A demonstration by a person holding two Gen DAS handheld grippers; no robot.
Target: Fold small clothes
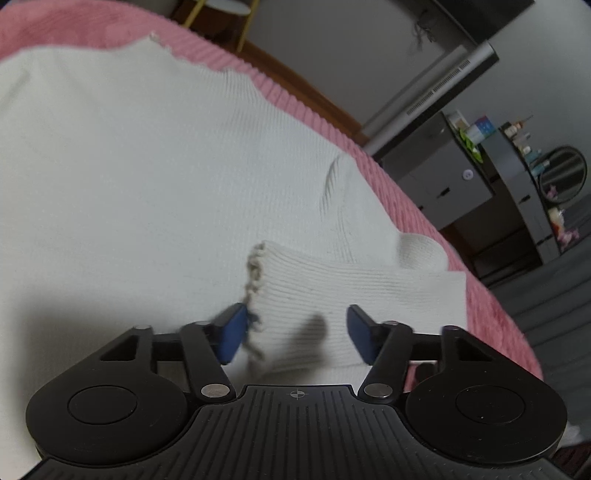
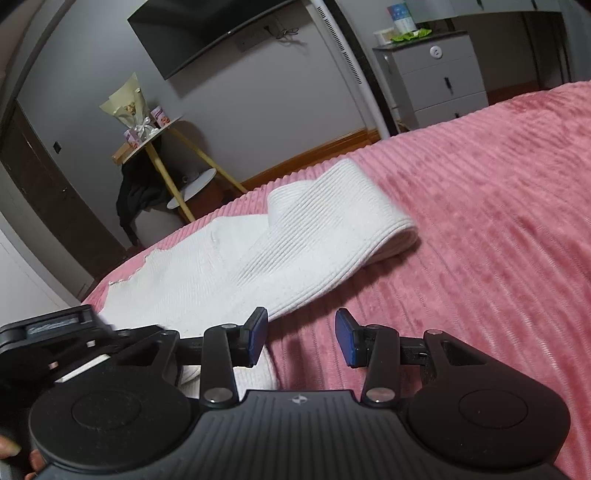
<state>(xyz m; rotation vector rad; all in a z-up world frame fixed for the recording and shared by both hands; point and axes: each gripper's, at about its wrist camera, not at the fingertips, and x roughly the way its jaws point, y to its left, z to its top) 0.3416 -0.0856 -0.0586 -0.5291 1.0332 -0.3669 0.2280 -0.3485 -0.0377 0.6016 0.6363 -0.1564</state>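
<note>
Both claws stand wide open and grip nothing. Ahead of the left gripper [image 1: 297,334] the pink bedspread [image 1: 424,206] ends in a curved edge up and to its right, with dark floor and grey cabinets [image 1: 443,177] beyond; on the near side of that edge nearly all the surface before it is covered by the white knit garment [image 1: 147,166]. The right gripper [image 2: 301,338] has a broad stretch of bare bedspread [image 2: 480,221] ahead and to its right, whose far edge meets a wooden skirting, a round side table [image 2: 162,136] and a wall-mounted screen [image 2: 207,29].

That garment [image 2: 236,266] is ribbed, off-white and mostly flat, with a scalloped hem at its far side. Between the left claw's blue pads [image 1: 232,338] lies a folded-over sleeve [image 1: 332,295], its frilled cuff just beside the left pad. In the right view the other sleeve [image 2: 343,214] is doubled back on itself ahead of the claw, and the cloth's near edge runs under that claw's left pad [image 2: 256,336]; its other pad sits over bare spread.
</note>
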